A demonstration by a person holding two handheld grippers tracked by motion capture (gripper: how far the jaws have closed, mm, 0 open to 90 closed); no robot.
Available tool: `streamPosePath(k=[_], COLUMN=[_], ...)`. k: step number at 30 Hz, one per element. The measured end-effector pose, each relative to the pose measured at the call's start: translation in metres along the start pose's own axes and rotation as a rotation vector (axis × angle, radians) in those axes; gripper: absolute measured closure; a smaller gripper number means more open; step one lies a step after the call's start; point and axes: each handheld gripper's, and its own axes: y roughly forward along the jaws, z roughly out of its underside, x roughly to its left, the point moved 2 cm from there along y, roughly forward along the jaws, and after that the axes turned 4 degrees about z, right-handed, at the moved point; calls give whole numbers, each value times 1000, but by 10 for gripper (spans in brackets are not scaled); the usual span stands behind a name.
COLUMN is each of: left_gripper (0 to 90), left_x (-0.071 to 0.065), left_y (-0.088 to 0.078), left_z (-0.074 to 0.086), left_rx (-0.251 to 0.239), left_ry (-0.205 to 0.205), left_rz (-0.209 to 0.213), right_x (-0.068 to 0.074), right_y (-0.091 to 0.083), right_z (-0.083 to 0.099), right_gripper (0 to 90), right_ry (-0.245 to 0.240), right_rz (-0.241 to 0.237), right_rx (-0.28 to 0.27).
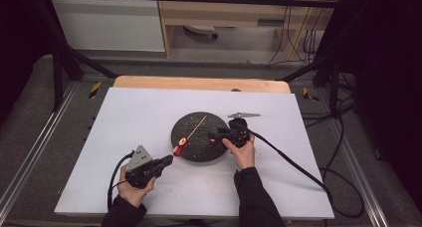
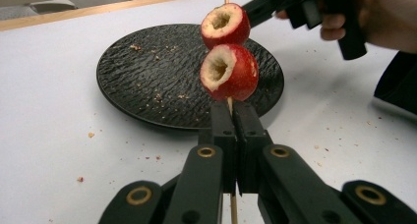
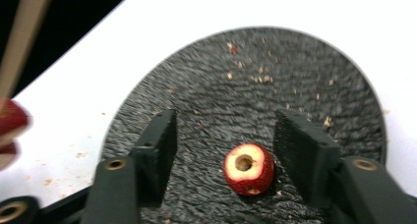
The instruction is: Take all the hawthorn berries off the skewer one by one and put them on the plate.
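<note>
Left gripper view: a thin wooden skewer (image 2: 229, 105) carries two cored red fruits (image 2: 229, 71), one above the other, their hollow pale centres facing the camera. The left gripper (image 2: 235, 130) has its fingers closed tight on the skewer just below the lower fruit, holding it above the near edge of a round black plate (image 2: 147, 76). In the right gripper view, a third cored red fruit (image 3: 249, 168) lies on the plate's rough surface among pale crumbs, between the wide-open fingers of the right gripper (image 3: 231, 150) and nearer the right-hand one, touching neither. In the high view the plate sits mid-way across a white bench (image 1: 124, 117), with the left hand (image 1: 132, 189) at its near left and the right hand (image 1: 243, 152) at its right edge.
</note>
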Motion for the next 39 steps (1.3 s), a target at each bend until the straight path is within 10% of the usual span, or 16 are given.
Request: streamPosePath(k=[14,39], left_gripper=[884,884], left_x=[-8,-38], left_y=[3,17], left_z=[-2,-4], left_rx=[-4,9], left_ry=[15,72], left_rz=[22,102], right_x=[37,58], right_y=[-42,-39], right_z=[7,27], right_gripper=[177,556], right_ry=[-100,-60], right_rz=[-157,-365], right_rx=[-79,-46])
